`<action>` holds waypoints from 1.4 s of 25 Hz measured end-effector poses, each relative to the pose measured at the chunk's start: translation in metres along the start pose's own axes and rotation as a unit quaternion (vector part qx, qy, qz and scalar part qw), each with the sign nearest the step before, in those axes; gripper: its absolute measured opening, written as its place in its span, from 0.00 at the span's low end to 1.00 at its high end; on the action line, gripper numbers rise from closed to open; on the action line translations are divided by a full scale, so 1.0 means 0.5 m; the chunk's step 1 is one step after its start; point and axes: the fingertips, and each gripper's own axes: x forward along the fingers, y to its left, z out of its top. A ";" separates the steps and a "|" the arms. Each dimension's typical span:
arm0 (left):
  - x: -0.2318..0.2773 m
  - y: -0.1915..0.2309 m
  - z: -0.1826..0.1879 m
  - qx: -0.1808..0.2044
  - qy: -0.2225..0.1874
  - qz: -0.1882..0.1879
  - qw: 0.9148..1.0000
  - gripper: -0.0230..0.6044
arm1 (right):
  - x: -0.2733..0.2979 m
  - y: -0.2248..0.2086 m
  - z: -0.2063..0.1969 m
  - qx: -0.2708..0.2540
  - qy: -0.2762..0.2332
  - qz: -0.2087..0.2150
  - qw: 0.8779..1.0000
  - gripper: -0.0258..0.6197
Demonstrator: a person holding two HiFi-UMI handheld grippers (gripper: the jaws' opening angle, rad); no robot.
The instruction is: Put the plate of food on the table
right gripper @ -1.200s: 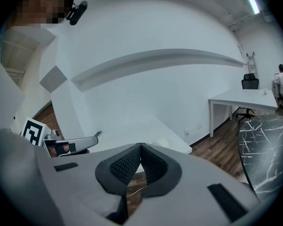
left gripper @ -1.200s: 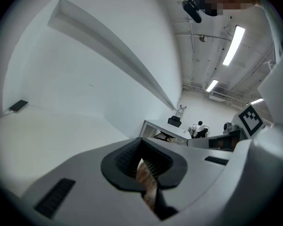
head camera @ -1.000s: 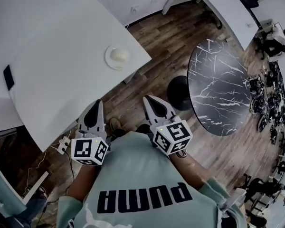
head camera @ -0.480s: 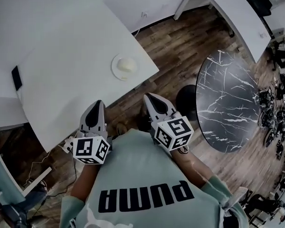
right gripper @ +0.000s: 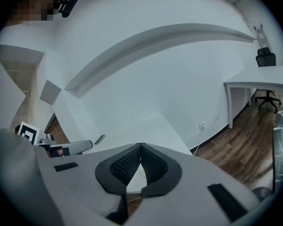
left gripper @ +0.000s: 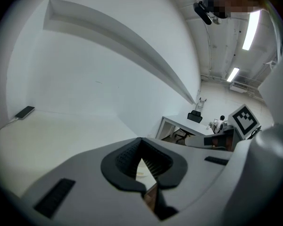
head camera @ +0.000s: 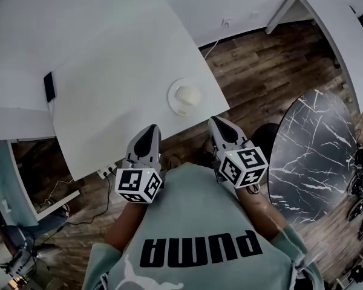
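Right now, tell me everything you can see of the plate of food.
The plate is small, round and white, and looks like smooth ceramic or plastic. A pale, rounded lump of food sits in its middle; what the food is cannot be told. The plate lies flat on the white table, close to the corner nearest the person. Only the table and the food touch it.
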 end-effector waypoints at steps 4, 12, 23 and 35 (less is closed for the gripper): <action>0.035 -0.001 -0.031 -0.010 0.034 0.013 0.999 0.04 | 0.031 -0.055 -0.015 0.017 0.021 0.003 1.000 0.05; 0.093 0.003 -0.065 -0.038 0.079 0.043 0.995 0.04 | 0.083 -0.129 -0.040 0.051 0.065 0.028 0.996 0.05; 0.207 0.057 -0.133 -0.111 0.157 0.037 0.981 0.20 | 0.146 -0.172 -0.076 0.086 0.139 0.056 0.985 0.11; 0.320 0.144 -0.202 -0.161 0.266 -0.019 0.950 0.23 | 0.216 -0.201 -0.161 0.184 0.214 -0.006 0.959 0.13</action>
